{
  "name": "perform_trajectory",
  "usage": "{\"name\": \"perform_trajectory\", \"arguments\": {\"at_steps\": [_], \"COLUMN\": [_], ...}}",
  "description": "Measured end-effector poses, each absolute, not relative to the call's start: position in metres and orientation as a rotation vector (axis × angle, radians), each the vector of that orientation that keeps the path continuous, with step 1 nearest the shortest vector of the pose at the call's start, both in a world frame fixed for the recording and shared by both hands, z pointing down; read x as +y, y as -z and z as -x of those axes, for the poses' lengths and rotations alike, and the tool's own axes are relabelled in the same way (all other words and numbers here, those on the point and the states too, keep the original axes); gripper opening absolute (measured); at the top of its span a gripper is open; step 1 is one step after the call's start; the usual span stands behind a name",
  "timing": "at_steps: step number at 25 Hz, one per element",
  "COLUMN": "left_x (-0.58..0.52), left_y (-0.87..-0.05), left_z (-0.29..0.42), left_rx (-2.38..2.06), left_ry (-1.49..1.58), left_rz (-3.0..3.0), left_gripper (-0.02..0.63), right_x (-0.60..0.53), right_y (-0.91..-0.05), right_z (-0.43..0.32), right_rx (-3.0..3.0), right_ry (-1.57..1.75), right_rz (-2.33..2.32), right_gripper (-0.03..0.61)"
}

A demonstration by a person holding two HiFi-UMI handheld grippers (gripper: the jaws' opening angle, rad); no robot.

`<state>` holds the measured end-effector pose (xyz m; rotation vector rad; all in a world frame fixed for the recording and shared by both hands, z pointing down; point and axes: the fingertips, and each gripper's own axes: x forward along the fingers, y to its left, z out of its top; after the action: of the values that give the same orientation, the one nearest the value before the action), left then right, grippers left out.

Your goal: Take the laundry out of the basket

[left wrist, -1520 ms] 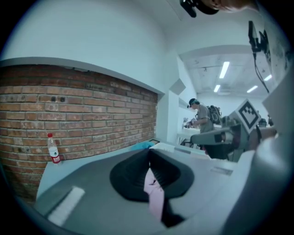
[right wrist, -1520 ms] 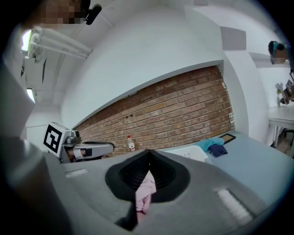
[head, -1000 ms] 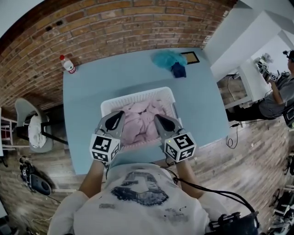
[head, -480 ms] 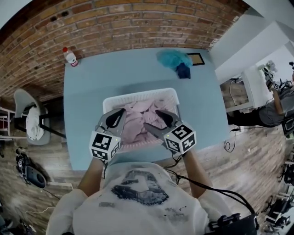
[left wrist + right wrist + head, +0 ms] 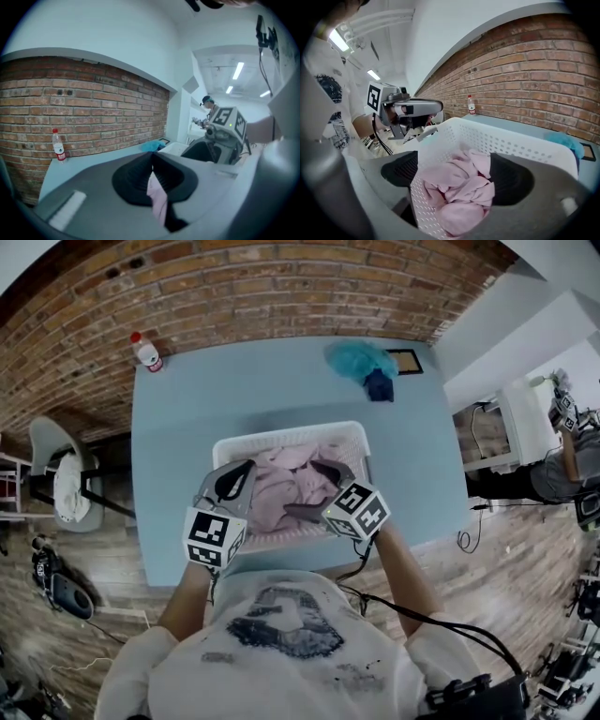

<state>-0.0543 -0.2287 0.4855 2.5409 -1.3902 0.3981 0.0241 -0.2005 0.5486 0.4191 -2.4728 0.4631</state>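
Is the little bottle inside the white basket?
No, the bottle stands on the table's far corner, well apart from the basket.

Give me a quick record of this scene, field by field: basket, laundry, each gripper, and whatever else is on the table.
Basket: white basket on the blue table, holding pink laundry
Left gripper: jaws shut on a fold of the pink laundry
Right gripper: jaws opening over the basket, laundry between them, not gripped
Also on table: bottle, teal cloth
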Motion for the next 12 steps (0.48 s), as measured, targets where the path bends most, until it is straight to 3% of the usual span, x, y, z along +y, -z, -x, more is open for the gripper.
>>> {"name": "perform_trajectory", "arguments": {"at_steps": [7, 12], "left_x": [-0.235, -0.235], "left_y": [-0.485, -0.482], "left_z": [0.065, 0.062], "left_rx": [-1.423, -1.414], "left_ry": [-0.401, -0.415], "left_rz": [-2.514, -2.566], "left_gripper": [-0.008, -0.009], "right_x": [-0.195, -0.187], "right_y": [-0.589, -0.619], "right_z": [-0.010, -0.003], "right_rx": [-2.338, -2.249], "right_ry": [-0.374, -0.356], "right_rz": [-0.228, -0.096], "right_gripper": [0.480, 0.522]}}
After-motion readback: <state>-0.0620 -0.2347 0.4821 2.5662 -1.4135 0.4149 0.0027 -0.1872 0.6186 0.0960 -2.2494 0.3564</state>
